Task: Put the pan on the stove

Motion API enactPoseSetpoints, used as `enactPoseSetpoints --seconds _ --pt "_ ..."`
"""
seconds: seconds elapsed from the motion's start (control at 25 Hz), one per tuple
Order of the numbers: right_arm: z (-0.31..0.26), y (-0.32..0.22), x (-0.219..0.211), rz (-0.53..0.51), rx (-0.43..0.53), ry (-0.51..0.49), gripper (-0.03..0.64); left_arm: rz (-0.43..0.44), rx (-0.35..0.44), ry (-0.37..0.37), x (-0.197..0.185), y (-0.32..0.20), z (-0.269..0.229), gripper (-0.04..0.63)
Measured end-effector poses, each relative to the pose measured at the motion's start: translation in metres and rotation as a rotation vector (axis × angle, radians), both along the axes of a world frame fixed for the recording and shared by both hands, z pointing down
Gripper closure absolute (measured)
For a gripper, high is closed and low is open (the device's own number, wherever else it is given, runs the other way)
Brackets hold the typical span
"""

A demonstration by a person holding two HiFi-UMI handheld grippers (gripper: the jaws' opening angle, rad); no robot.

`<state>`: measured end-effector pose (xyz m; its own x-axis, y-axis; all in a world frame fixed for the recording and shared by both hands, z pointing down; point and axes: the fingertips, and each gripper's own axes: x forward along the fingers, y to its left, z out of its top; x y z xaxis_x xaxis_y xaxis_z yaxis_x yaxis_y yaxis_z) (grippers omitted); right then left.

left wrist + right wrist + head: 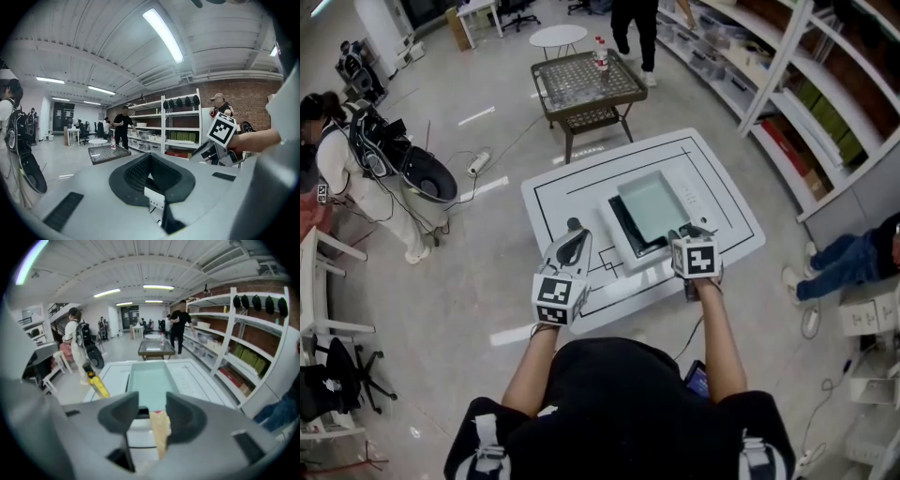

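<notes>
Now, left gripper (574, 228) pinched shut on nothing, right gripper (694, 232) gaping empty, we reckon the pale-green pan (652, 204) on the stove (625, 247) stiff, light, slick: grab its near rim.

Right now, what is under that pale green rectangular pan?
Beside the pale green rectangular pan, a black stove top shows at its left and near edges; the rest beneath is covered.

light: bright, ceiling tubes (164, 33) | floor (478, 117) glare | gripper views: fisheye, blurred edges
</notes>
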<state>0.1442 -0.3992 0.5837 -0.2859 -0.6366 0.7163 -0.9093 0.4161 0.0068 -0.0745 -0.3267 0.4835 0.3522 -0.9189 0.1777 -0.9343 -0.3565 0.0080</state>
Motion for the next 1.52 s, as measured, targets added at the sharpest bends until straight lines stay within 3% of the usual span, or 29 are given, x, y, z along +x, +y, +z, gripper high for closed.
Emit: enactPoseSetpoints --seconds 0.08,0.36,0.76,1.52 --pt "-0.015 0.003 -0.011 -0.002 0.04 -0.035 0.427 0.009 0.001 -0.011 -0.005 0.001 -0.005 0.569" --pt "-0.084 0.022 -0.039 -0.015 0.232 -0.129 0.567 0.029 0.018 -0.037 -0.015 0.011 -0.031 0.569" --pt "-0.152 0.049 -0.051 -0.041 0.473 -0.217 0.583 0.047 0.072 -0.028 -0.016 0.023 -0.061 0.569" --pt "-0.153 0.072 -0.045 -0.074 0.498 -0.218 0.583 0.028 0.104 0.02 -0.011 0.038 -0.072 0.569"
